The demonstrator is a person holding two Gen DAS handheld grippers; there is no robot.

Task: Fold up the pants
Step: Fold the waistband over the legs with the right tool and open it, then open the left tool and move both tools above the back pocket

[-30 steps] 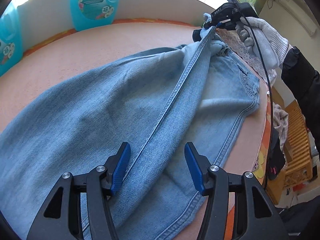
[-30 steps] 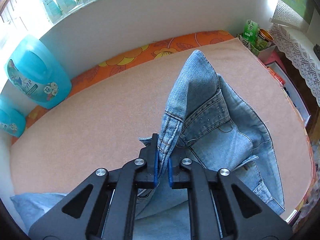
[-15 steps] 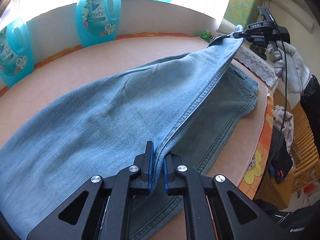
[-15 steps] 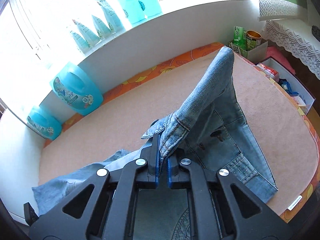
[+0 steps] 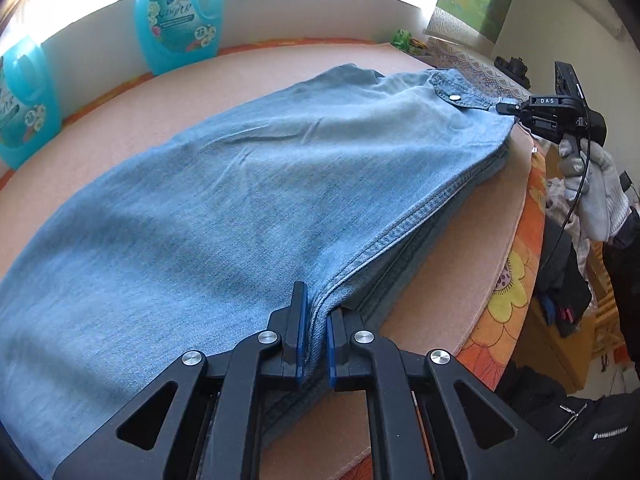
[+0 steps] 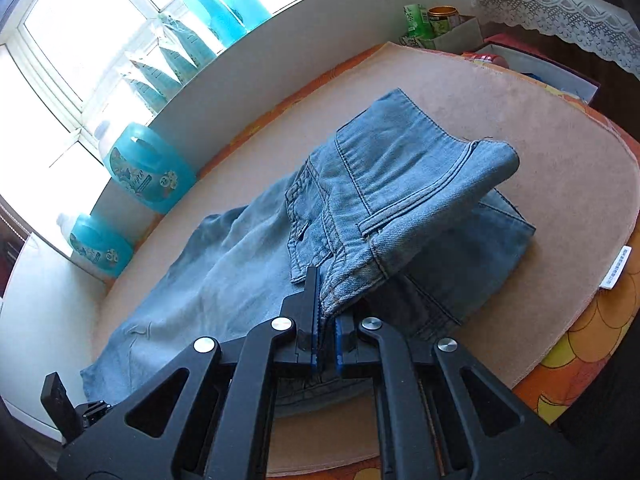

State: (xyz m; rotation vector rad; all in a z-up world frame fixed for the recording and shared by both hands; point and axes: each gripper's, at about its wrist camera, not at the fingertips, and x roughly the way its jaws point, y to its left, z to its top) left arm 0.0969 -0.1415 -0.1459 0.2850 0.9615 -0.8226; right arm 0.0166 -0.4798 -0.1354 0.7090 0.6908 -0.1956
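The jeans (image 5: pixel 248 200) lie lengthwise on the beige mat (image 5: pixel 452 248), folded over on themselves so one leg rests on the other, their doubled seam edge running along the mat's near edge. The left gripper (image 5: pixel 316 334) is clamped on that seam edge partway down the leg, denim pinched between its blue pads (image 5: pixel 301 336). At the waist end, near the mat's far right corner, the right gripper (image 6: pixel 327 340) is clamped on the waistband (image 6: pixel 400 216), holding it a little off the layer beneath; in the left view its tips look hidden by denim. A gloved hand (image 5: pixel 592 192) holds it. Blue detergent jugs (image 5: pixel 180 16) stand along the mat's back edge.
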